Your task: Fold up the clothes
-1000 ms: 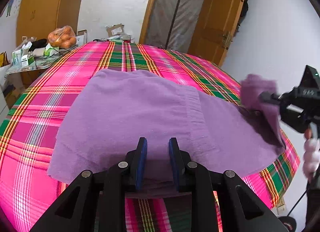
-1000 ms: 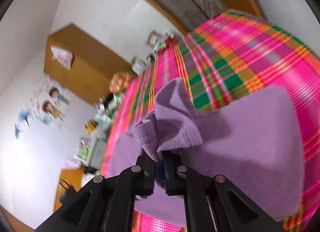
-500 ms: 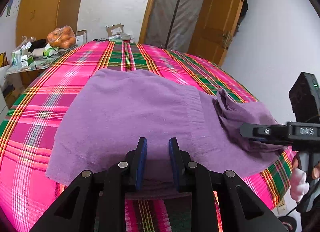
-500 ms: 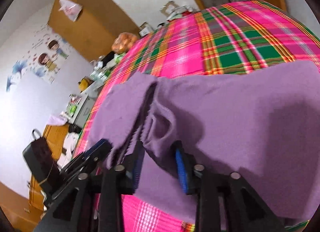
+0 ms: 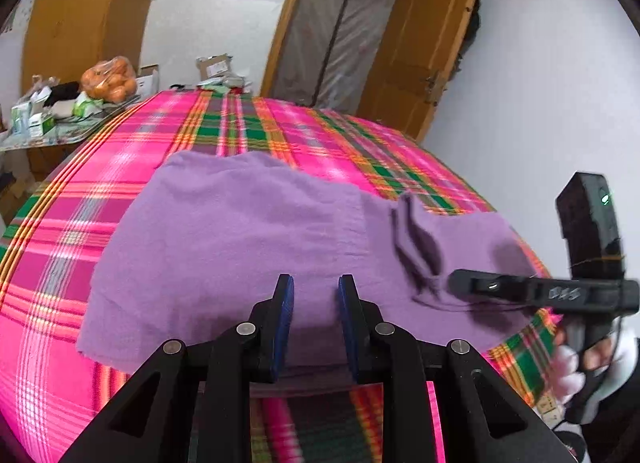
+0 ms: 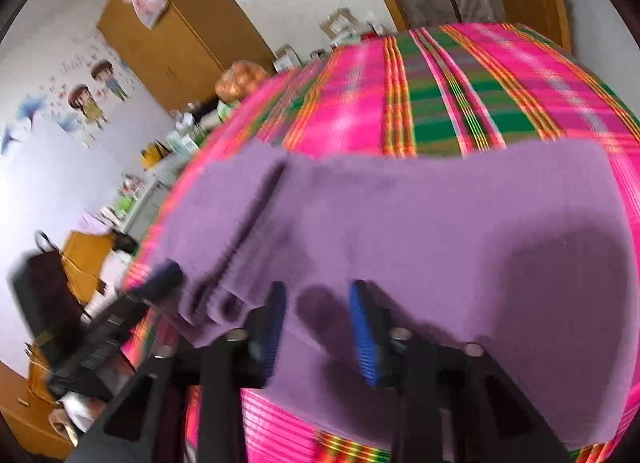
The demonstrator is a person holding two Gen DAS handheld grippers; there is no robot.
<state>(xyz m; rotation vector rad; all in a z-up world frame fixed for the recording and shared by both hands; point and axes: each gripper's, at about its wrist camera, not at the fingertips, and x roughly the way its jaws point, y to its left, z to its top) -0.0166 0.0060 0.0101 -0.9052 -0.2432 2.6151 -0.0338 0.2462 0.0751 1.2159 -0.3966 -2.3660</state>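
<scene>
A purple garment [image 5: 240, 231] lies spread on the pink plaid bed cover [image 5: 120, 167]. My left gripper [image 5: 315, 283] hovers over the garment's near edge, its blue pads apart with nothing pinched between them. My right gripper [image 5: 456, 287] comes in from the right beside a rumpled fold [image 5: 416, 239] of the cloth. In the right wrist view the garment [image 6: 440, 223] lies flat under the right gripper [image 6: 316, 291], whose jaws are closing with no cloth pressed between the pads. The rumpled fold [image 6: 224, 287] sits just left of its left finger. The left gripper [image 6: 160, 283] shows blurred at the far left.
A side table with boxes and a bag of oranges [image 5: 109, 79] stands left of the bed. A wooden door [image 5: 420, 51] is behind, and a wardrobe [image 6: 180, 31] stands at the wall. A gloved hand [image 5: 572, 367] holds the right gripper at the bed's right edge.
The right gripper let go of the lifted bunch of purple cloth, which dropped onto the garment as a rumpled fold. It rolled, sank and opened. The left gripper stayed put.
</scene>
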